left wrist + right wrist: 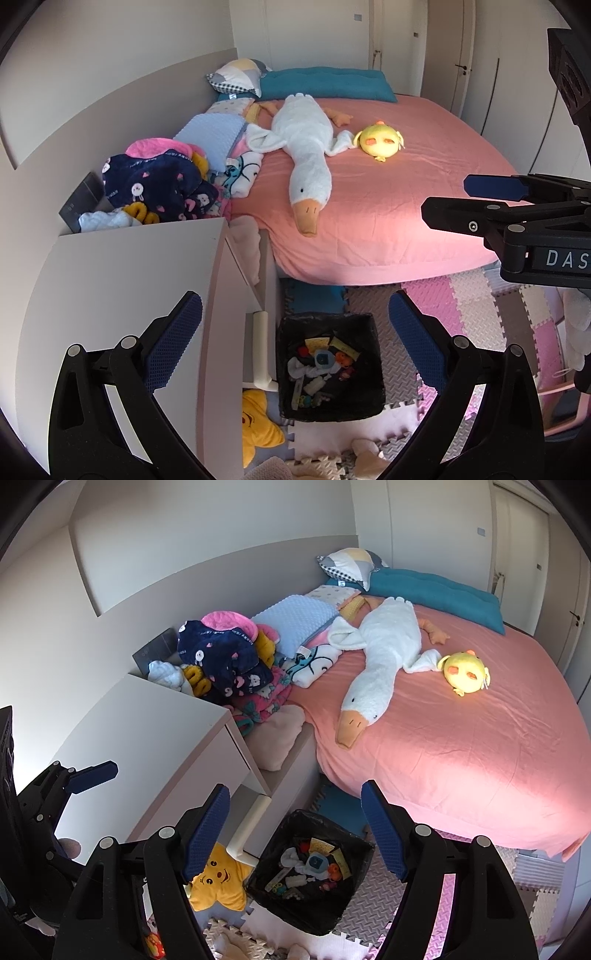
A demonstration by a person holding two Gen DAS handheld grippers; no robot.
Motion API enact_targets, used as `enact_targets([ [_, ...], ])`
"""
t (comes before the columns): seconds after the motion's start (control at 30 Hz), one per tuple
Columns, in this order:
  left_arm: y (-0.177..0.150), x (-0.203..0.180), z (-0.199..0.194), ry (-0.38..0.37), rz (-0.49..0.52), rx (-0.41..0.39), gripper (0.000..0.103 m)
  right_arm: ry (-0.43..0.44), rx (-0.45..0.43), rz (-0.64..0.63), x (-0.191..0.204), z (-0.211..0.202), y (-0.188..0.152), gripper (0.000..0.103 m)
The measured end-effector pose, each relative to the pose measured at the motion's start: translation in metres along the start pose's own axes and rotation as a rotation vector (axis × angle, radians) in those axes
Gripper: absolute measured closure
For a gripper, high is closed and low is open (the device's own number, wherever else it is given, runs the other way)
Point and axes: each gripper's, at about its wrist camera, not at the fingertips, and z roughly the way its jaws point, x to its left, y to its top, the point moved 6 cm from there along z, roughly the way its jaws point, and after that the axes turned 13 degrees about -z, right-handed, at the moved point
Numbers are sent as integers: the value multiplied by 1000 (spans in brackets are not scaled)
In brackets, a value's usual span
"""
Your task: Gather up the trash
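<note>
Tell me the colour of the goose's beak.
Orange. The goose is white, its beak orange; clearest in the left wrist view.

White letters "DAS", cut off at the picture's edge, on the right gripper's point(476, 195) black body. Small print on the navy fleece point(155, 181), too blurred for reading.

The pink bed point(388, 206) carries a white goose plush point(303, 147); right of it lies a yellow chick plush point(378, 139).
</note>
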Motion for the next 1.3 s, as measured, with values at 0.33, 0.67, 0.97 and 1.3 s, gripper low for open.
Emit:
enact_targets([
  [0.33,0,-5,-3,-26,4,-6,6,-1,-1,1,0,-1,0,29],
  [0.67,3,-7,-5,-35,4,-8,6,0,-2,1,0,-1,0,29],
  [0.97,3,-6,-6,-37,-2,-5,6,-1,-3,0,0,-2,1,29],
  [1.3,1,-4,-5,-51,-22,10,6,-1,-3,1,1,-1,0,29],
])
